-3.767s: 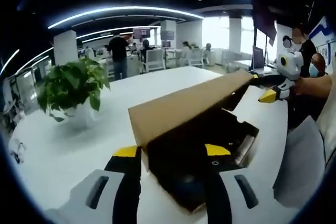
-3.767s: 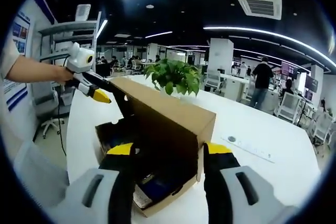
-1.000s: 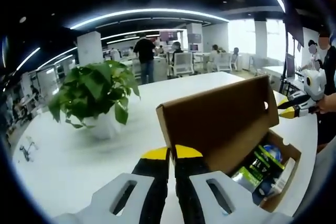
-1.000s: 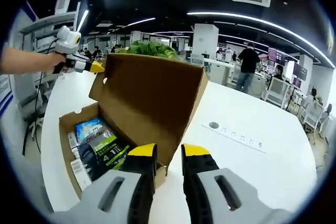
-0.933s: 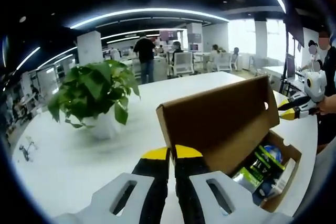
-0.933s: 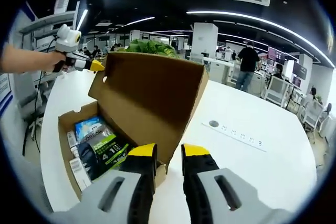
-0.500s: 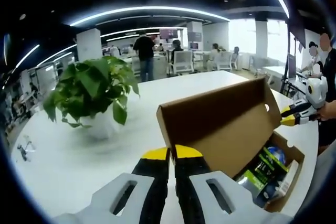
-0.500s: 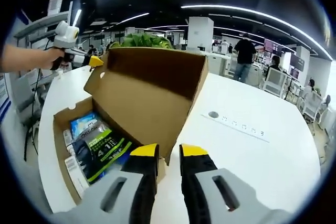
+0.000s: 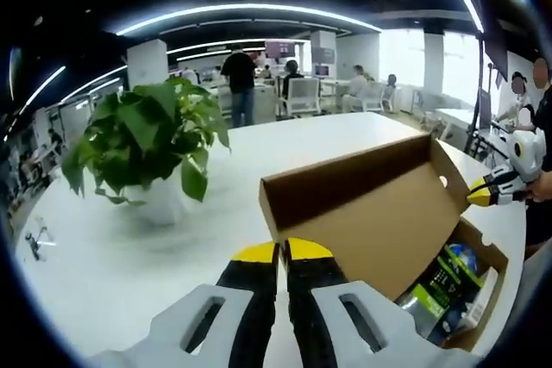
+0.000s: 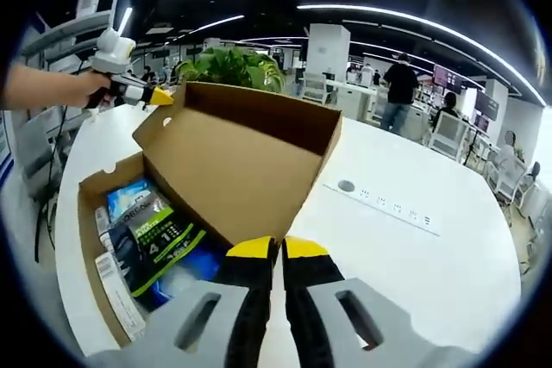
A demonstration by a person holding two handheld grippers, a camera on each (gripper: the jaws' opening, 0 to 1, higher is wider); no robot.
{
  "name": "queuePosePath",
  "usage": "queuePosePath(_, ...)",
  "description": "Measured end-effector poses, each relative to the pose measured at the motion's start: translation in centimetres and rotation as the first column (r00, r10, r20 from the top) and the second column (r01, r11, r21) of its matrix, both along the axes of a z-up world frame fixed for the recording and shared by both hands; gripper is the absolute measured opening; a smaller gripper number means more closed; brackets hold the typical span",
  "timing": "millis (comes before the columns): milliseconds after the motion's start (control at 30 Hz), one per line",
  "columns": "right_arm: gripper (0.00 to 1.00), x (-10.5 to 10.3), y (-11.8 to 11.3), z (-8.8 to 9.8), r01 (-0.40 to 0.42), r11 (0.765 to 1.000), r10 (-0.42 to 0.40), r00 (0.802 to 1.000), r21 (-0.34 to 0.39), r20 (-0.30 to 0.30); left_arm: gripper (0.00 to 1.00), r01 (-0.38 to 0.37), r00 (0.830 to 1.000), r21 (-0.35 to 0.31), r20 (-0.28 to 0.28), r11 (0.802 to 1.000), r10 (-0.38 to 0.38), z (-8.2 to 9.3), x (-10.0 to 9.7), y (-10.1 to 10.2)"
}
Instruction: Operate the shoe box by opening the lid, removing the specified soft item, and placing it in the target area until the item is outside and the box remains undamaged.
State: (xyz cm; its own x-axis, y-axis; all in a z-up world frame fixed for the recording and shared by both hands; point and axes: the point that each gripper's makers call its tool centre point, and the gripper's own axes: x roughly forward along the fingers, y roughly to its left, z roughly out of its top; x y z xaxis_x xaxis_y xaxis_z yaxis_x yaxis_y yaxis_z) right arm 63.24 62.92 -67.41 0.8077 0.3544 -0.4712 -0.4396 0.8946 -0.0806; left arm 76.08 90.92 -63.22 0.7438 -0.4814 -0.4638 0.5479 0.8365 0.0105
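A brown cardboard shoe box lies on the white table with its lid swung up and leaning back. Inside are a green-and-black packet, a blue packet and white labelled items. My right gripper is shut at the lid's near corner. My left gripper, held by a hand, touches the far corner. In the left gripper view the lid rises just above my shut left gripper. The right gripper sits at the other corner, and the packets show in the box.
A potted green plant in a white pot stands on the table left of the box, also seen behind the lid as the plant. A socket strip is set into the table. People stand among desks far behind.
The lid has tipped farther back, showing more of its inner face. My right gripper's jaws have drawn closer together. The left jaws stay as they were.
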Motion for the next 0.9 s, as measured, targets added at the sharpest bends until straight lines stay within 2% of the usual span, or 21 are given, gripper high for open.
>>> queuePosePath(400, 0.0, 0.5, 0.2, -0.1, -0.05, 0.995, 0.053, 0.998, -0.083, 0.029, 0.0, -0.023, 0.999, -0.003, -0.028, 1.0, 0.023, -1.1, 0.6, -0.4)
queuePosePath(900, 0.0, 1.1, 0.2, -0.4, -0.037, 0.998, 0.037, 0.999, -0.048, 0.009, 0.0, -0.04, 0.998, 0.037, -0.054, 0.998, 0.042, -2.9, 1.8, -0.5)
